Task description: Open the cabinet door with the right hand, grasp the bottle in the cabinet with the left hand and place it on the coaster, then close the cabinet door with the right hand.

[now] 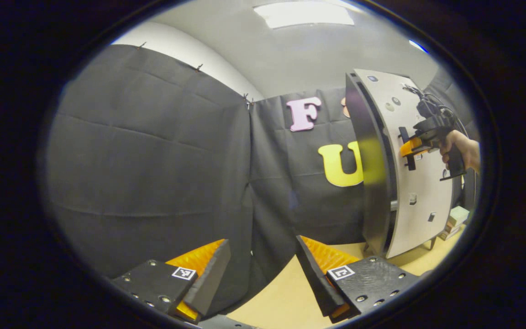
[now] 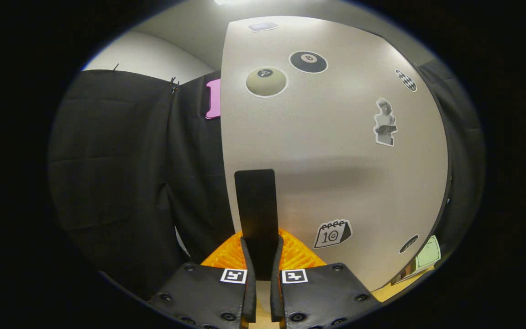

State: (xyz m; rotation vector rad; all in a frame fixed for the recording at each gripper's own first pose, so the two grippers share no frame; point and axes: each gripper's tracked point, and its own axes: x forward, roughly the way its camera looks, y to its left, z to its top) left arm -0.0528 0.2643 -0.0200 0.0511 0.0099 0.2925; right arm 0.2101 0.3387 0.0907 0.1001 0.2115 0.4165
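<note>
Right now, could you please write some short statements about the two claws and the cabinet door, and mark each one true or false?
1. The right claw is shut on the door handle. True.
2. The left claw holds a bottle. False: its fingers stand apart, nothing between them.
3. The cabinet door carries stickers, one an eight-ball. True.
4. The cabinet door stands wide open in the left gripper view. False: it lies nearly flush against the cabinet, at most slightly ajar.
5. In the left gripper view a hand holds the other gripper at the door. True.
</note>
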